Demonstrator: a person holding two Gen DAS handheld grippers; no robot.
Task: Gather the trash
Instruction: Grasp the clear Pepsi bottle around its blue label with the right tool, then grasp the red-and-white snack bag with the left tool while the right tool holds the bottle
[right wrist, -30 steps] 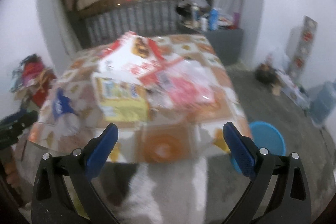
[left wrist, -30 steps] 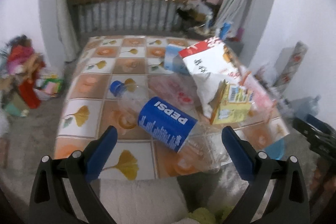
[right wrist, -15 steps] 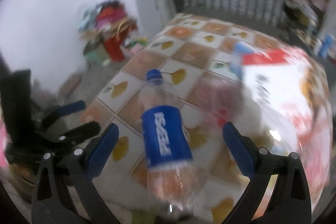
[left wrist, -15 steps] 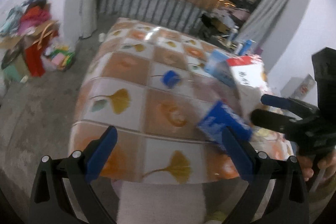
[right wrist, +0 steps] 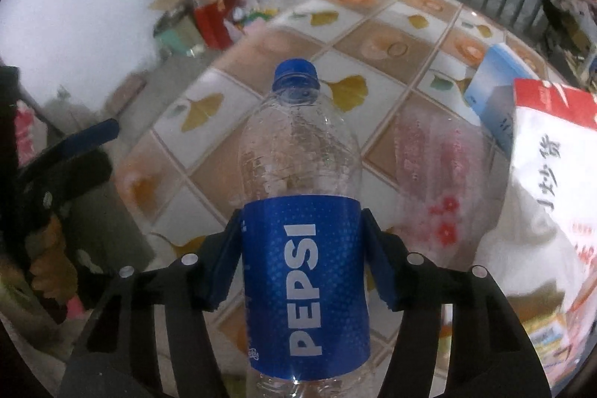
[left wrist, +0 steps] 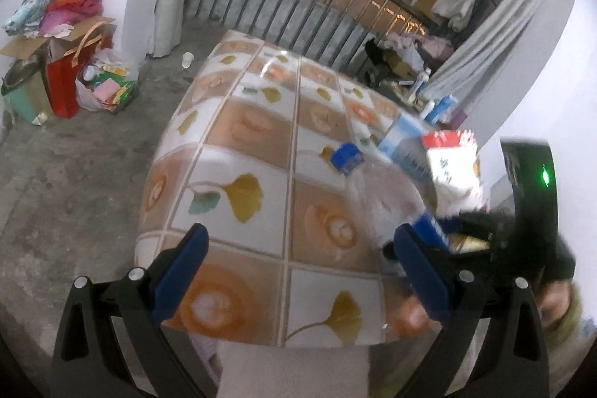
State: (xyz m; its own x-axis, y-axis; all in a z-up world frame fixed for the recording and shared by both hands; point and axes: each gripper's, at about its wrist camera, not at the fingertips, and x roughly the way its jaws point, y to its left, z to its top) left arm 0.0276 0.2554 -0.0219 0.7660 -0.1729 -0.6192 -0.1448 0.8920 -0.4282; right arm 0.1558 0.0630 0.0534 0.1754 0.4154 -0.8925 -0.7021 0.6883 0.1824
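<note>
1. Between the blue pads of the right tool (right wrist: 302, 245), in the right wrist view, lies an empty Pepsi bottle (right wrist: 302, 211), its blue cap (right wrist: 295, 73) pointing to 12 o'clock and its blue label sitting right where the pads meet it.
2. The right tool's jaws have just been closing, and both pads now press on the label, so the bottle is clamped.
3. The bottle seems to rest on the desk (right wrist: 391, 51) near its front edge, though whether it is lifted clear of the patterned cloth cannot be told from this angle.
4. At 3 o'clock of the bottle lies a clear pinkish plastic wrapper (right wrist: 436, 174), and beyond it a large white snack bag (right wrist: 541, 166) with a red top.
5. A light-blue box (right wrist: 496, 88) stands at about 2 o'clock, just behind the bag.
6. In the left wrist view, the left tool (left wrist: 298, 271) hangs over the front edge of the desk with its jaws wide apart and nothing between them.
7. The bottle shows there at 3 o'clock, blurred, just beside the left tool's right pad.
8. On the floor at 10 o'clock, well apart from the desk, sits a heap of bags and cartons (left wrist: 63, 51) against the white wall.
</note>
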